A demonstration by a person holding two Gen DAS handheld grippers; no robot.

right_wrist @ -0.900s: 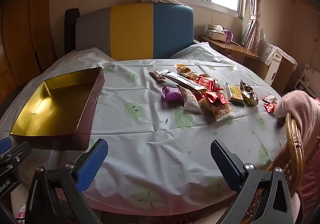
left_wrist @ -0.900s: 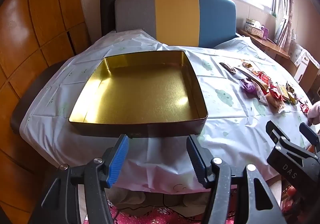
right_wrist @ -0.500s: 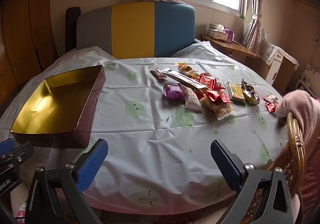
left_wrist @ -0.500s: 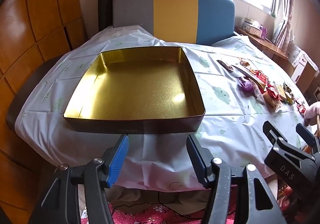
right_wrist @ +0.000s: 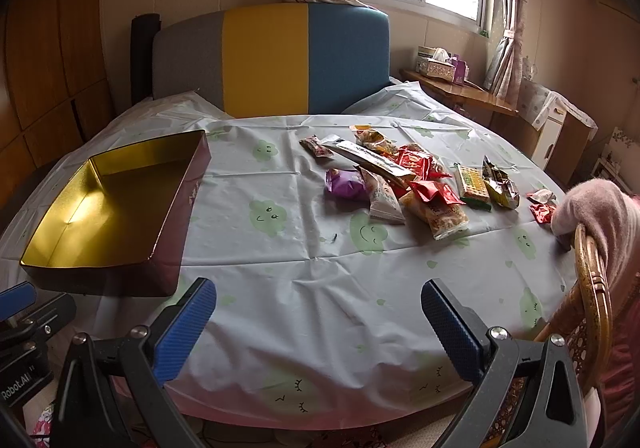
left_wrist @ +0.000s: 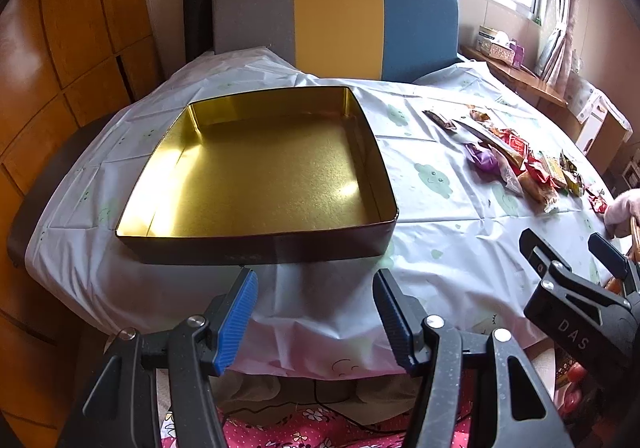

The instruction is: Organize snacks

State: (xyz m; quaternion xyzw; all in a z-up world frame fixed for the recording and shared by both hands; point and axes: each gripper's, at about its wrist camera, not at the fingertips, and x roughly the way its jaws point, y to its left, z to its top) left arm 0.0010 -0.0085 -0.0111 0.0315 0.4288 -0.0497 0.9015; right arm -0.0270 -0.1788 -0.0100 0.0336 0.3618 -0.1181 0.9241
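An empty gold-lined tin (left_wrist: 256,168) with dark outer walls sits on the left part of the table; the right wrist view shows the tin (right_wrist: 116,204) at its left. Several wrapped snacks (right_wrist: 404,184) lie in a loose pile right of centre, among them a purple pack (right_wrist: 346,184) and a long silver stick (right_wrist: 368,158). The left wrist view has the snacks (left_wrist: 520,160) far right. My left gripper (left_wrist: 316,312) hovers open before the tin's near wall, nothing in it. My right gripper (right_wrist: 318,322) is open over the table's near edge, well short of the pile.
A pale cloud-print cloth (right_wrist: 304,248) covers the round table. A grey, yellow and blue headboard (right_wrist: 280,64) stands behind it. A rattan chair back (right_wrist: 592,288) with a pink garment (right_wrist: 596,212) is at the right edge. Wooden panels (left_wrist: 60,48) line the left wall.
Both views have pulled slightly back and up from the table; the tin and snacks sit a little farther off. Both grippers stay open and empty.
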